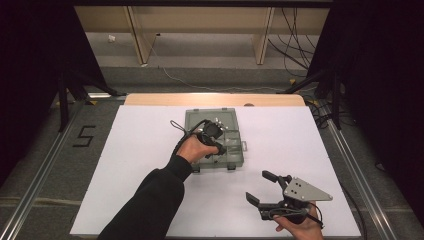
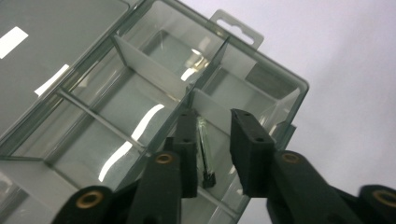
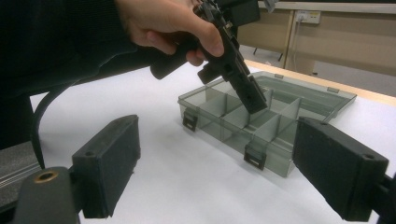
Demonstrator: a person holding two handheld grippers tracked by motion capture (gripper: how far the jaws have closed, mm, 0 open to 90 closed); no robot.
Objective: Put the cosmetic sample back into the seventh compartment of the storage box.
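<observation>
The left claw [image 2: 212,149] dips into the open compartment box [image 1: 194,131], jaws apart around a small dark thing [image 2: 205,154]. The right claw [image 1: 261,187] waits wide open, low in the frame on the white surface [image 1: 145,145].

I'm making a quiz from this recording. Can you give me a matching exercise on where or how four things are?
Things:
1. left claw
2. right claw
3. compartment box
4. small dark part

States:
A. lid open, on the white table
B. lying in a compartment, between the jaws
C. wide open, apart from the box
D. reaching down into the box

Pairs: 1-D, 2-C, 3-A, 4-B
</observation>
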